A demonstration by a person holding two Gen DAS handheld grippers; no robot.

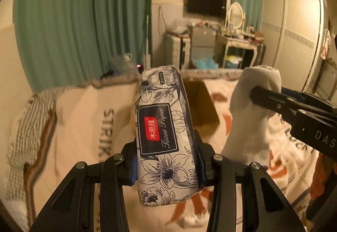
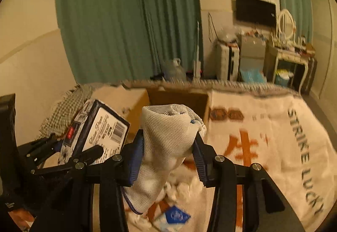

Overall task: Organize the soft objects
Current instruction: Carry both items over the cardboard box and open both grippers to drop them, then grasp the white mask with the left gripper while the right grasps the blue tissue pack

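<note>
the left gripper (image 1: 167,165) is clamped tight on a flowered tissue pack (image 1: 162,135), which stands upright above the bed blanket (image 1: 80,126). the right gripper (image 2: 167,158), at its 3 o'clock, pinches a white glove (image 2: 166,143) (rolled up), with a cardboard box (image 2: 179,97) at 12 o'clock beyond.

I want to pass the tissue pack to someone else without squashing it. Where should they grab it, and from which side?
Probably the free upper half of the tissue pack, pinched across its narrow sides from above. The left gripper clamps its lower half, so the top stands clear, and the pack is long and slim.
</note>
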